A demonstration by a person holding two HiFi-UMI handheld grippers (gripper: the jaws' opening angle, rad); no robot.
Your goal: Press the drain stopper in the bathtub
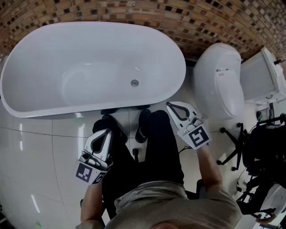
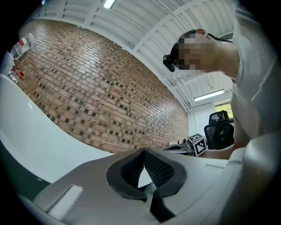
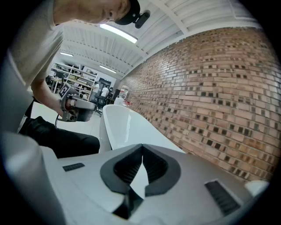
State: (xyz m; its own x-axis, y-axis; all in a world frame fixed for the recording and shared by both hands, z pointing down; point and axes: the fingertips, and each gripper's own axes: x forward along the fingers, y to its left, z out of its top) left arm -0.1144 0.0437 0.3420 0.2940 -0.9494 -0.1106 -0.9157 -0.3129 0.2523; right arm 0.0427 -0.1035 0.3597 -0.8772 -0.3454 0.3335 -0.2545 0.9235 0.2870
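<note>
Small round silver drain stopper (image 1: 135,82) down in white oval bathtub (image 1: 53,53): ahead and left of nearer white right gripper (image 1: 171,106). White left gripper (image 1: 108,132) farther back. Both pinched together, empty.

It looks like a bathroom set up inside a big workshop: a white bathtub (image 1: 42,67), a toilet (image 1: 219,80), a brick wall (image 1: 178,13), shiny floor tiles (image 1: 35,147), and far-off shelves (image 3: 77,77).

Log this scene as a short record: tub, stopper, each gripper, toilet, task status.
tub: white, oval, against a brick wall
stopper: on the tub floor, nothing touching it
left gripper: jaws together, empty, outside the tub
right gripper: jaws together, empty, just outside the rim
toilet: right of the tub
status: neither gripper at the stopper
</note>
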